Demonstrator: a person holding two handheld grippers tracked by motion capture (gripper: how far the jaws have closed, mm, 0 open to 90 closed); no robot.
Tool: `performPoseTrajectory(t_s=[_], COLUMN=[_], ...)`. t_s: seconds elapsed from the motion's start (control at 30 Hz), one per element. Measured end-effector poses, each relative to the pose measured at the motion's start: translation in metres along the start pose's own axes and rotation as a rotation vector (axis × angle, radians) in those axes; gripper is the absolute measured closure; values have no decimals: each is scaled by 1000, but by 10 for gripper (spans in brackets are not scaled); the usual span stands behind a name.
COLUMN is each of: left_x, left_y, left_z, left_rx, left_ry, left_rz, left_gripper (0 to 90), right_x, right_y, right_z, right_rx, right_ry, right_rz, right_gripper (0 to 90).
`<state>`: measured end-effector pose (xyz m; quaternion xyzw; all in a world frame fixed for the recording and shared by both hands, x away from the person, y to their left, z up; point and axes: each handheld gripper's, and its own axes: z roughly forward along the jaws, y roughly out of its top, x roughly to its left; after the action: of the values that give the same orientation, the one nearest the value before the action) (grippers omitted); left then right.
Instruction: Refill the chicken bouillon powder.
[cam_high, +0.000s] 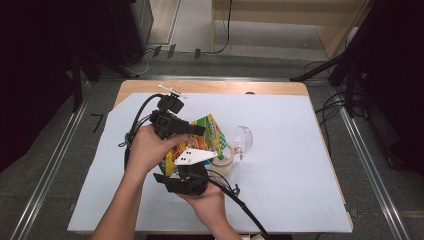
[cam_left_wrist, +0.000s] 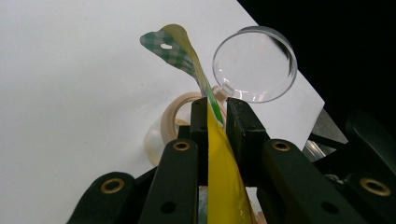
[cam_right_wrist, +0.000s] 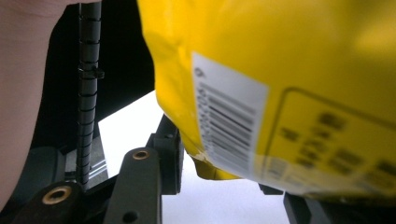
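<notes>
A yellow snack bag (cam_high: 212, 132) with a green checked top is held up over the table. My left gripper (cam_high: 200, 130) is shut on it: in the left gripper view both jaws of the gripper (cam_left_wrist: 215, 107) pinch the thin bag (cam_left_wrist: 224, 186) edge-on. My right gripper (cam_high: 192, 167) sits just below, under its grey plate. In the right gripper view the bag's (cam_right_wrist: 303, 70) barcoded bottom corner lies between the gripper's (cam_right_wrist: 224, 163) jaws. The left jaw stands right beside the corner and the other jaw is hidden behind the bag.
A roll of beige tape (cam_high: 223, 162) (cam_left_wrist: 175, 116) lies on the white sheet (cam_high: 290, 165) under the bag. A round clear disc with a small handle (cam_high: 243, 138) (cam_left_wrist: 254, 63) rests just right of it. The wooden table edge (cam_high: 225, 87) runs along the back.
</notes>
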<state>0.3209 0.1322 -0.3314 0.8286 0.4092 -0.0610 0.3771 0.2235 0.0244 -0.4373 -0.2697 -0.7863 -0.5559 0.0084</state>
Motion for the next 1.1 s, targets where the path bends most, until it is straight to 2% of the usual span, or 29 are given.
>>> performPoseTrajectory(t_s=[0.1, 0.2, 0.4, 0.6, 0.9, 1.1], left_x=[-1, -3, -8, -12, -13, -18], left_y=[0, 0, 0, 0, 0, 0], left_z=[0, 0, -1, -1, -1, 0], left_rx=[-1, 0, 0, 4, 5, 7], left_ry=[9, 13, 26, 22, 20, 30], left_rz=[-1, 3, 19, 30, 23, 36], left_gripper=[819, 820, 820, 828, 831, 830], right_x=[1, 1, 0, -2, -3, -5], right_y=[-1, -1, -1, -1, -1, -1], right_z=[1, 1, 1, 2, 3, 4], right_rx=[0, 0, -7, -3, -1, -1], right_ry=[-8, -22, -17, -23, -20, -22], right_rz=[-9, -14, -9, 2, 8, 2], right_gripper=[600, 642, 653, 653, 659, 662])
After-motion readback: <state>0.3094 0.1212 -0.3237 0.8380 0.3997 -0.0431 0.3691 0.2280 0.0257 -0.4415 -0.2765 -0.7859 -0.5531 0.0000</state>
